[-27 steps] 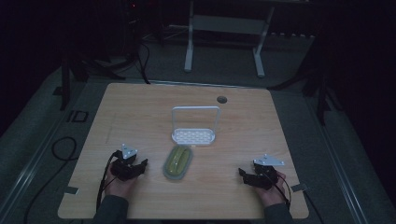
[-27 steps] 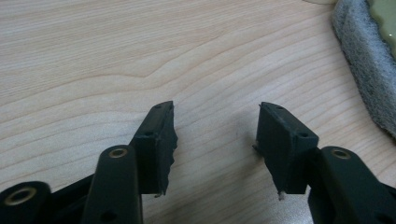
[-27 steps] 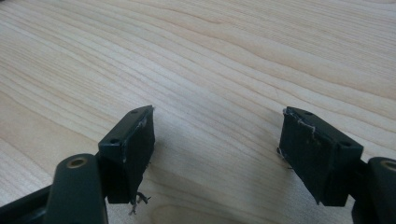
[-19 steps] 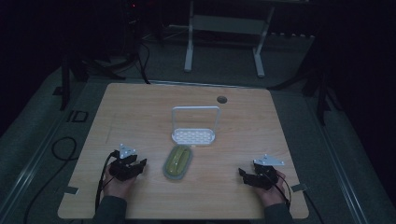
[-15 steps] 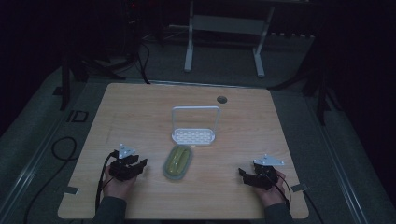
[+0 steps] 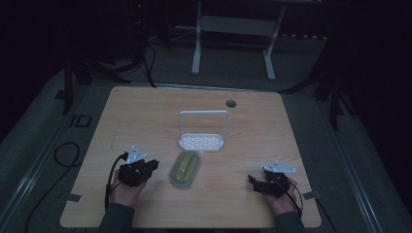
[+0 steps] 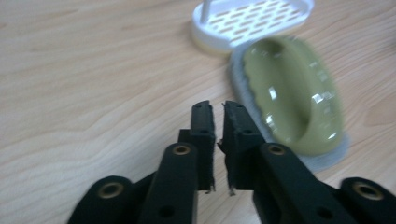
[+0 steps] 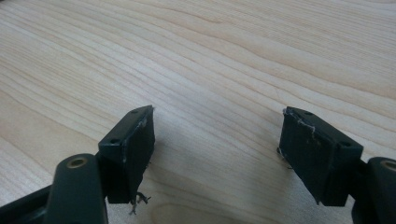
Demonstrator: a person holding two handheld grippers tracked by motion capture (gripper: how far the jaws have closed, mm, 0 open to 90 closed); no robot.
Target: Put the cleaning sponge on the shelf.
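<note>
A: Where does each hand-held gripper stand?

B: I see the left hand-held gripper (image 6: pixel 151 165) low over the table (image 6: pixel 145 111), its jaws nearly pressed together with only a sliver of gap and nothing between them. In the left gripper view the tips (image 7: pixel 218 122) sit just beside the near edge of the green brush (image 7: pixel 292 98). The right hand-held gripper (image 6: pixel 253 181) rests well apart from it, at the table's right front, jaws spread wide over bare wood (image 8: pixel 215 60), holding nothing.

A: And the brush itself?

B: It lies flat in the middle front of the table (image 6: pixel 185 169), its smooth domed back up, a pale fringe of bristles showing around its base. Just beyond it stands the white slotted tray (image 6: pixel 201 142) with its tall hoop handle (image 6: pixel 203 114); the two look close, perhaps touching.

A: What worries you from here?

B: I judge the left jaws too narrow to take the brush as they stand; pushed forward like this they would only shove it into the tray. The glossy dome also looks slippery, so a shallow pinch on its top could squirt it out sideways. I'd widen first and bite low at the waist.
</note>
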